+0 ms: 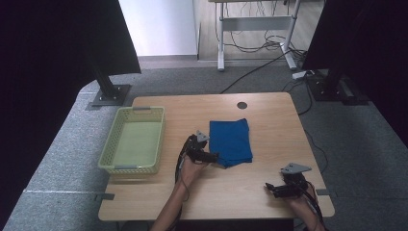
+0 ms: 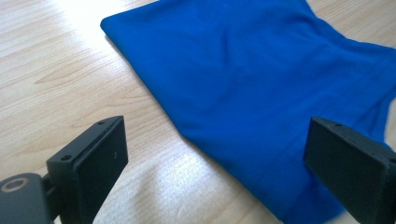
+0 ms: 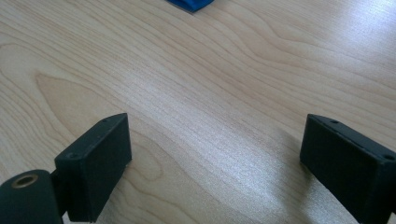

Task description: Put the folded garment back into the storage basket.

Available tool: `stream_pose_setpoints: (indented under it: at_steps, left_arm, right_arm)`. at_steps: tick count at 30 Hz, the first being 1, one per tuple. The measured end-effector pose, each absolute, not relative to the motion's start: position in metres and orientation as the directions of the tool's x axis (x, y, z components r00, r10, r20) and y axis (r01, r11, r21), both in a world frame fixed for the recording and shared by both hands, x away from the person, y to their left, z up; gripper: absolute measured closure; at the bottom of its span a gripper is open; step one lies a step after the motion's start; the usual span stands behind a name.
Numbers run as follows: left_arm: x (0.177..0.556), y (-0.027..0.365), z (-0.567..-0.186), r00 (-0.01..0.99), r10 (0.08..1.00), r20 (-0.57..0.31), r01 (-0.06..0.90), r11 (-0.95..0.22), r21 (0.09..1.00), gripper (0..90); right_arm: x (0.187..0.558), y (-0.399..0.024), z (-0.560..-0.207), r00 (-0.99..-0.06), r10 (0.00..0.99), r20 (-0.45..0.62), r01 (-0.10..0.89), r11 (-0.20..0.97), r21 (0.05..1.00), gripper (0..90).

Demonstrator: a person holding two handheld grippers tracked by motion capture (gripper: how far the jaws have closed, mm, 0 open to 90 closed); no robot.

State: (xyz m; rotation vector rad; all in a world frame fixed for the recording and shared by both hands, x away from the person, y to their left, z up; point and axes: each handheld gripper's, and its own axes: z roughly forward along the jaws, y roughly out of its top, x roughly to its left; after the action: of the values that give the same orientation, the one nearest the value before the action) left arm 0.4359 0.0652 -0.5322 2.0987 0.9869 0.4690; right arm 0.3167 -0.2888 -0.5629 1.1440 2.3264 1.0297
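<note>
Left claw (image 2: 215, 154), spread wide, is being lined up at the folded cloth (image 1: 230, 141) lying mid-tabletop (image 1: 260, 192); soft, light, floppy, likely best pinched at its near edge. Right claw (image 1: 272, 188) is being held spread, well apart.

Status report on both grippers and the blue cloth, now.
Left gripper open at the folded blue cloth's near corner, not gripping. Right gripper open over bare table, apart from cloth. Green basket empty at left; nothing in the way.

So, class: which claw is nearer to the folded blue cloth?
Left. The left claw sits open at the blue cloth, at its near-left corner. The right claw is open over bare table, well short of the cloth.
</note>
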Motion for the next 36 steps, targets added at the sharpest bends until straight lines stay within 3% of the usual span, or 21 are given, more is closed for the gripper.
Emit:
stream_pose_setpoints:
  at_steps: [8, 17, 20, 24, 36]
  left_arm:
    - [0.439, 0.06, -0.546, 0.634, 0.769, 0.081, 0.505, -0.49, 0.71, 7.2]
    - [0.425, 0.068, -0.544, 0.642, 0.764, 0.056, 0.536, -0.5, 0.681, 8.0]
    - [0.419, 0.061, -0.537, 0.663, 0.739, 0.123, 0.499, -0.558, 0.663, 9.4]
    - [0.421, 0.049, -0.532, 0.699, 0.713, 0.058, 0.474, -0.522, 0.709, 9.1]
    - [0.433, 0.042, -0.549, 0.716, 0.698, 0.005, 0.499, -0.516, 0.697, 9.7]
  right_arm:
    - [0.316, -0.289, -0.563, -0.616, 0.788, 0.006, 0.534, 0.412, 0.738, 8.6]
    - [0.316, -0.289, -0.563, -0.616, 0.787, 0.006, 0.534, 0.413, 0.738, 8.6]
    - [0.316, -0.289, -0.563, -0.616, 0.787, 0.006, 0.534, 0.413, 0.738, 8.6]
    - [0.316, -0.289, -0.563, -0.616, 0.787, 0.006, 0.534, 0.413, 0.738, 8.6]
    - [0.316, -0.289, -0.563, -0.618, 0.786, 0.005, 0.533, 0.414, 0.738, 8.6]
